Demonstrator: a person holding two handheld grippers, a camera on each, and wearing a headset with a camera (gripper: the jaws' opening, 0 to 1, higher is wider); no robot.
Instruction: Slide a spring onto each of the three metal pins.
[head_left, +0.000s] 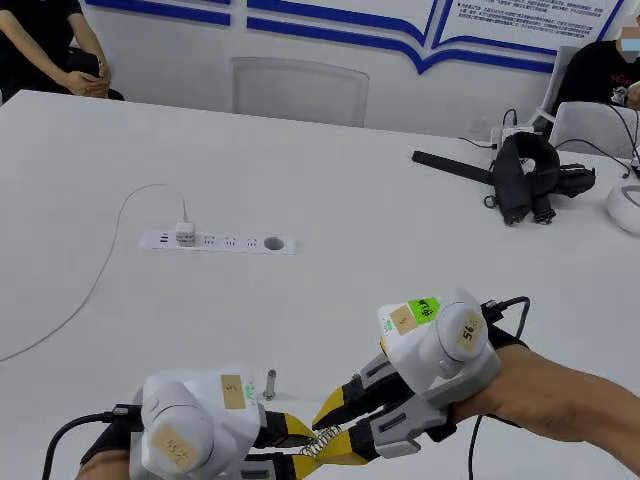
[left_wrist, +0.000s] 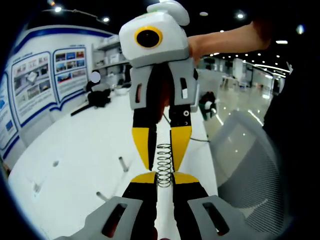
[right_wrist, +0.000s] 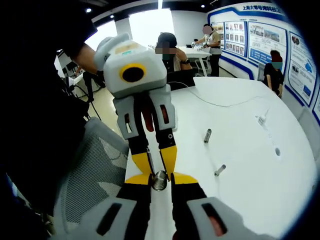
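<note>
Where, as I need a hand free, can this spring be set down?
Free: the table between power strip and pin, and left of the white cable. Crowded: near edge, where left gripper and right gripper hold the spring; far right, the black gear.

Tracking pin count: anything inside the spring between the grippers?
Through the coils of the spring the white table shows, no pin. Its lower end sits between the fingertips of the left gripper, so the inside is covered there.

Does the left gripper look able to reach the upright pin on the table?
Probably yes: the pin stands close beside the left gripper, with bare table between them. However, its jaws are shut on the spring, which the right gripper also holds.
</note>
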